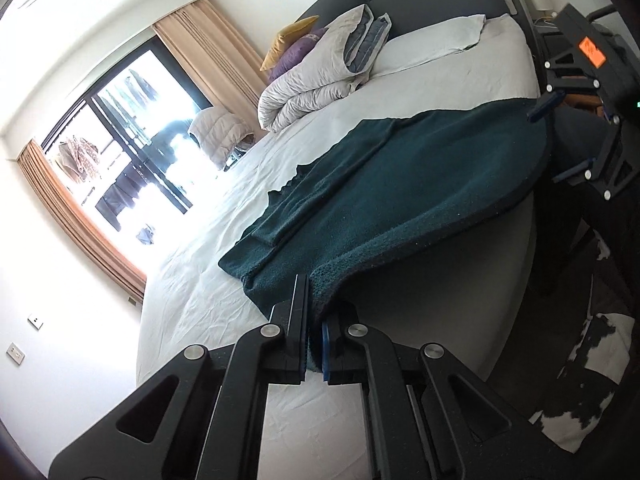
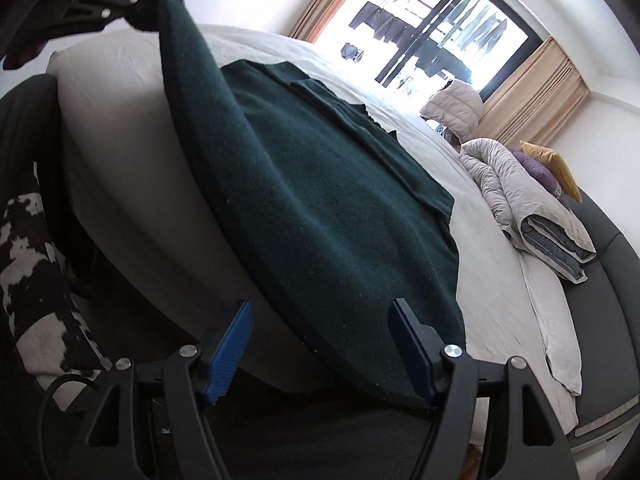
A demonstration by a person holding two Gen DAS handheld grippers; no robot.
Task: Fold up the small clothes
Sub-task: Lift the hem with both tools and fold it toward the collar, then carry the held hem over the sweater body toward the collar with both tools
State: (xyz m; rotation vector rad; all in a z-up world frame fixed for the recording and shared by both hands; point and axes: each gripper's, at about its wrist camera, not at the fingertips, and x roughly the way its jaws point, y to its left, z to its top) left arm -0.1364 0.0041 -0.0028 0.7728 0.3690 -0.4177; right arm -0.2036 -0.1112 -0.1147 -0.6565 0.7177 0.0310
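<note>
Left wrist view: left gripper point(image 1: 314, 320) clamped tight on a corner of the dark green garment point(image 1: 400, 184), cloth pinched between its fingers and lifted off the white sheet point(image 1: 208, 280). Rest of the garment spread flat across the near edge of the bed, a folded strip lying on top. At the far right of this view, the right gripper point(image 1: 560, 140) seen from outside, at the garment's other near corner; jaw gap hard to judge from here.

Right wrist view: right gripper point(image 2: 322, 344) with jaws apart, blue pads point(image 2: 230, 344) either side of the garment's hem point(image 2: 320, 240), not pressing it; hem between them, possibly brushing the right pad. Left gripper point(image 2: 136, 16) top left, holding its corner raised, cloth hanging down from it in a taut band.

Only in the right view: the open gap of the right jaws. Only in the left view: wall sockets.

Counts: one garment, two grippers, one rolled pale quilt point(image 2: 532, 216), two cushions, one yellow point(image 2: 552, 168), one purple point(image 1: 296, 52), one window point(image 1: 132, 136).
</note>
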